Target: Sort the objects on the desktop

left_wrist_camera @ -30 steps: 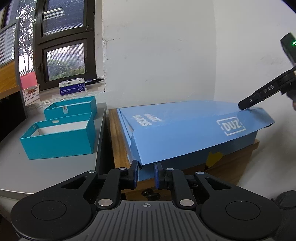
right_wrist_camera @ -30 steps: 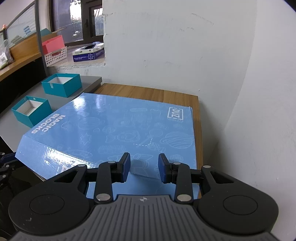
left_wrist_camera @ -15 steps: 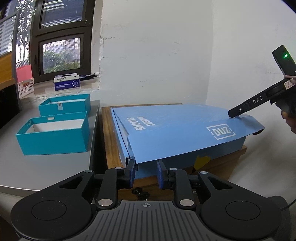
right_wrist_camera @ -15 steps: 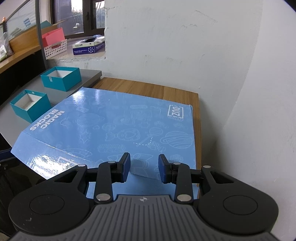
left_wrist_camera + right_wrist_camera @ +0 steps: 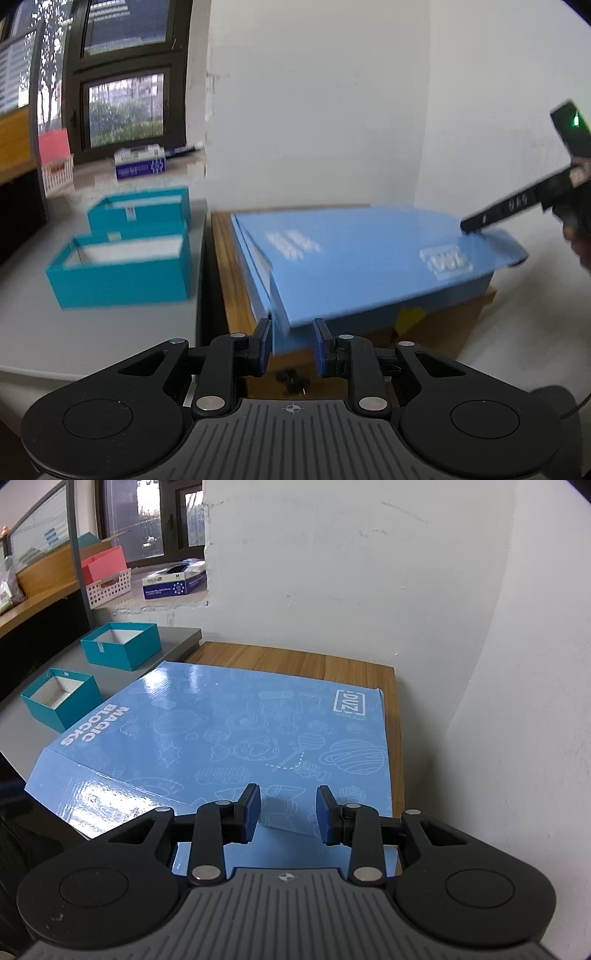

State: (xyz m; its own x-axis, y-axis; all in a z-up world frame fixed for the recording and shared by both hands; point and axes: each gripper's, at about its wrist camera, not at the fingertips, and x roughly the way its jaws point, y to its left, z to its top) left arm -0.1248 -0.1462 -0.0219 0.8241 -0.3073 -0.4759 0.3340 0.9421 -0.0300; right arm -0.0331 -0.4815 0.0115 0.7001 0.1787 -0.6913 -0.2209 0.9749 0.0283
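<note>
A big light-blue "Magic Blocks" carton lies on a small wooden table. Its lid is slightly raised, and the side flaps hang free. My left gripper is open at the carton's near corner, with the lid's corner edge showing in the gap between the blue pads. My right gripper is open too, over the lid's edge on the opposite side. In the left wrist view, one of the right gripper's fingers rests on the lid's far right corner. The left wrist view is blurred.
Two open teal boxes stand on a grey desk left of the wooden table. White walls close in behind and to the right. A tissue box and a white basket sit on the window ledge.
The lid has come down from a steeper tilt to nearly flat on the carton. The right gripper's finger stays on its far corner. My left gripper has shifted a little at the near corner.
</note>
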